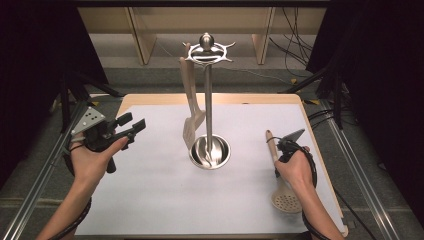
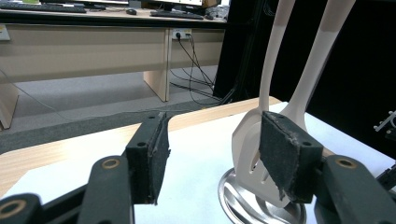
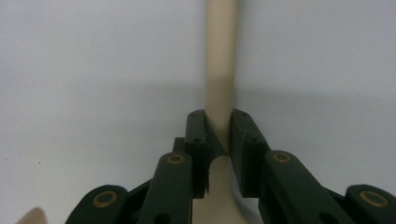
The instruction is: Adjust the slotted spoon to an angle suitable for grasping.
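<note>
**Skimmer pinched on mat, rack beyond**

Right gripper point(image 3: 218, 140): pinching skimmer point(image 1: 278, 170) by handle, low on white mat point(image 1: 160, 200), near right edge. Long axis near-to-far; perforated head nearest, handle tip away. Risk: handle swivelling in narrow pinch on lifting, head-heavy. Left gripper point(image 1: 131, 126): spread, empty. Farther: rack point(image 1: 208, 105), spatula point(image 1: 192, 107) hanging.

A steel utensil stand point(image 1: 208, 107) holds a slotted turner point(image 1: 192, 117), perhaps hung, on the white table point(image 1: 165, 195).

A wooden table point(image 1: 150, 98) carried a white sheet point(image 1: 165, 190); on the sheet stood a steel utensil stand point(image 1: 209, 150) (centre), and a beige skimmer point(image 1: 279, 175) lay near the right edge.
</note>
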`<move>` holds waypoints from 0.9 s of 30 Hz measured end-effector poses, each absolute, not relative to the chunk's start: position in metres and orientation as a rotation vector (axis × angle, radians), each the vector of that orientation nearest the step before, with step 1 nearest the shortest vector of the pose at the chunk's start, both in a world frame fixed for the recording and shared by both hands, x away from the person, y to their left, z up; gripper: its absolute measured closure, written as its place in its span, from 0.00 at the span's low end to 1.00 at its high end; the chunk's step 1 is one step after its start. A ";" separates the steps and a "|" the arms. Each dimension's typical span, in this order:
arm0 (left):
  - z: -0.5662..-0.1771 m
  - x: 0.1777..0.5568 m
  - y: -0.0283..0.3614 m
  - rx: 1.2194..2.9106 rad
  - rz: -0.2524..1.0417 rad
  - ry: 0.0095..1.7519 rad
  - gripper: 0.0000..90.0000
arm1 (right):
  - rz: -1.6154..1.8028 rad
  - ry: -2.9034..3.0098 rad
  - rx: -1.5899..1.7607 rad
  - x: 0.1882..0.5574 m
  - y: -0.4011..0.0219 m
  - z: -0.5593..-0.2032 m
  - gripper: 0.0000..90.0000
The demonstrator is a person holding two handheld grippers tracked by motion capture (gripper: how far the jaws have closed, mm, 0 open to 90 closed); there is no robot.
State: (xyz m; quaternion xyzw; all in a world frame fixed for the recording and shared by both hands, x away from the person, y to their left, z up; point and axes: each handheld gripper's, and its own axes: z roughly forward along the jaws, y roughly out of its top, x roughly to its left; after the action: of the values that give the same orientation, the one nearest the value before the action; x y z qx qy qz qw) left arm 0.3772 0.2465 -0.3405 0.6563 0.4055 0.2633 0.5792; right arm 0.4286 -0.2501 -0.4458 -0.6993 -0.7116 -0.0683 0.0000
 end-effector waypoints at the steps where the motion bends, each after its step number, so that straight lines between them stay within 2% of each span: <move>1: -0.341 0.378 0.246 1.530 0.612 0.941 0.47 | -0.239 -2.253 -2.174 0.428 -0.251 -0.447 0.82; 6: -0.342 0.378 0.245 1.537 0.611 0.944 0.47 | -0.199 -2.306 -2.120 0.431 -0.252 -0.448 0.79; 12: -0.343 0.378 0.243 1.548 0.610 0.939 0.46 | -0.190 -2.315 -2.130 0.431 -0.250 -0.449 0.87; 24: -0.342 0.376 0.241 1.557 0.609 0.927 0.46 | -0.306 -2.309 -2.168 0.423 -0.261 -0.447 0.88; 27: -0.342 0.376 0.241 1.558 0.608 0.924 0.46 | -0.421 -2.292 -2.215 0.419 -0.259 -0.442 0.88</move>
State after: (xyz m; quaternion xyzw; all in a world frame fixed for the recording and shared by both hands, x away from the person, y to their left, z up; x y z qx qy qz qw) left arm 0.3760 0.2411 -0.3416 0.6659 0.3947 0.2600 0.5772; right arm 0.4191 -0.2587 -0.4424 -0.6886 -0.7123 -0.1308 -0.0367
